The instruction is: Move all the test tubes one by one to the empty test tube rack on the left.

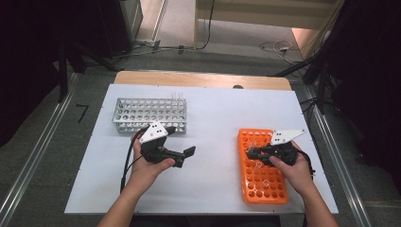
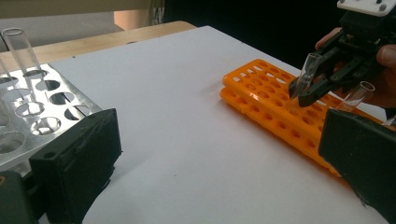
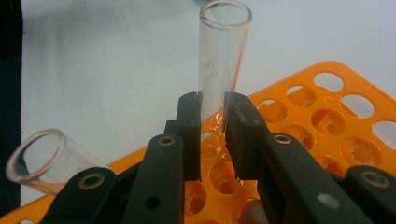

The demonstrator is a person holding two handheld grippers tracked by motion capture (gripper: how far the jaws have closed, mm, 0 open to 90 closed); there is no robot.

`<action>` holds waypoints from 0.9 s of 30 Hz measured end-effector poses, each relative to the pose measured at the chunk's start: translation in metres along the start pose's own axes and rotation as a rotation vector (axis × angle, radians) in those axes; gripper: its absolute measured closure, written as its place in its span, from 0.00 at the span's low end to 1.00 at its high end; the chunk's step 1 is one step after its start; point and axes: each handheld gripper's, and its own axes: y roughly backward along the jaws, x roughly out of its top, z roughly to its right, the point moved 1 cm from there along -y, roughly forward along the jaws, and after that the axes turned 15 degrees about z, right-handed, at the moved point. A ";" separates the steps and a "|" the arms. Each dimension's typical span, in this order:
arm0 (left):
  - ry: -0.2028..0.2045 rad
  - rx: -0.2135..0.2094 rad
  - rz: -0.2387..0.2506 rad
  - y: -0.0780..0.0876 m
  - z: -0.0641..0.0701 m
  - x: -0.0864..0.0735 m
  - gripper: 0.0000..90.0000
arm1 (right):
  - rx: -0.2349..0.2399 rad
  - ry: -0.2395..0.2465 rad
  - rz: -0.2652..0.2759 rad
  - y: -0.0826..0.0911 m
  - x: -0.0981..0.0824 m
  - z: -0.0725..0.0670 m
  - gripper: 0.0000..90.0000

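1. right tongs (image 3: 212, 135) are clamped on a clear glass test tube (image 3: 222, 56); both black pads press its lower part, mouth up, the tube tilted a little.
2. that tube sits over the orange plastic test tube rack (image 3: 336, 112), its bottom end hidden behind the pads above the rack's round holes; i cannot tell whether it is in a hole.
3. from the left gripper view, the same right tongs (image 2: 299, 91) pinch the tube (image 2: 308, 67) above the far part of the orange rack (image 2: 261, 93), with the person's right hand (image 2: 385, 74) wrapped round the gripper body.
4. a second clear tube (image 3: 39, 161) leans in the rack just beside the right tongs, its open mouth turned towards the camera.
5. left tongs (image 1: 182, 152) hang open above the white desk top (image 1: 213, 118), nothing between the pads, well apart from the orange rack (image 1: 262, 189).
6. left hand (image 1: 146, 165) holds its gripper just in front of the silver metal test tube rack (image 1: 142, 113).
7. in the left gripper view, the metal rack (image 2: 51, 107) lies just beside one black pad, and a clear tube (image 2: 21, 49) stands upright in one of its holes.
8. high view: orange rack on the right of the desk, metal rack at the back left, bare white surface between.
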 end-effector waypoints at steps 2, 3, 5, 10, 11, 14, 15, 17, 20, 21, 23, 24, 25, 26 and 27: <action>-0.001 0.001 0.002 0.000 0.000 0.000 0.00 | 0.004 -0.005 0.014 0.003 0.002 0.000 0.82; 0.001 -0.001 0.004 0.000 0.001 0.000 0.00 | 0.000 -0.006 0.021 0.004 0.004 0.000 0.82; 0.001 -0.002 0.005 0.000 0.001 0.001 0.00 | 0.000 -0.009 0.032 0.007 0.006 0.000 0.82; -0.001 -0.006 0.008 0.000 0.003 0.002 0.00 | -0.002 -0.023 0.068 0.016 0.012 -0.001 0.82; -0.002 -0.007 0.009 0.000 0.003 0.002 0.00 | -0.002 -0.024 0.076 0.018 0.014 -0.001 0.82; -0.001 -0.010 0.013 -0.001 0.005 0.003 0.00 | -0.004 -0.032 0.100 0.023 0.018 -0.002 0.82; -0.006 -0.012 0.014 -0.001 0.005 0.004 0.00 | -0.006 -0.032 0.107 0.024 0.020 -0.002 0.82; -0.004 -0.016 0.017 -0.001 0.007 0.005 0.00 | -0.005 -0.032 0.126 0.026 0.025 -0.005 0.82; -0.007 -0.021 0.015 -0.003 0.009 0.005 0.00 | 0.000 -0.024 0.141 0.026 0.032 -0.010 0.82; -0.007 -0.024 0.016 -0.004 0.010 0.006 0.00 | 0.005 -0.021 0.142 0.025 0.034 -0.012 0.82; -0.007 -0.028 0.016 -0.005 0.013 0.006 0.00 | 0.005 -0.016 0.141 0.022 0.039 -0.016 0.82; -0.006 -0.033 0.017 -0.006 0.014 0.007 0.00 | 0.009 -0.014 0.143 0.021 0.041 -0.019 0.82; -0.009 -0.035 0.017 -0.007 0.015 0.007 0.00 | 0.014 -0.016 0.148 0.020 0.044 -0.021 0.82; -0.009 -0.041 0.016 -0.007 0.016 0.008 0.00 | 0.018 -0.017 0.150 0.019 0.046 -0.023 0.82; -0.008 -0.043 0.018 -0.008 0.018 0.008 0.00 | 0.022 -0.015 0.152 0.017 0.048 -0.025 0.82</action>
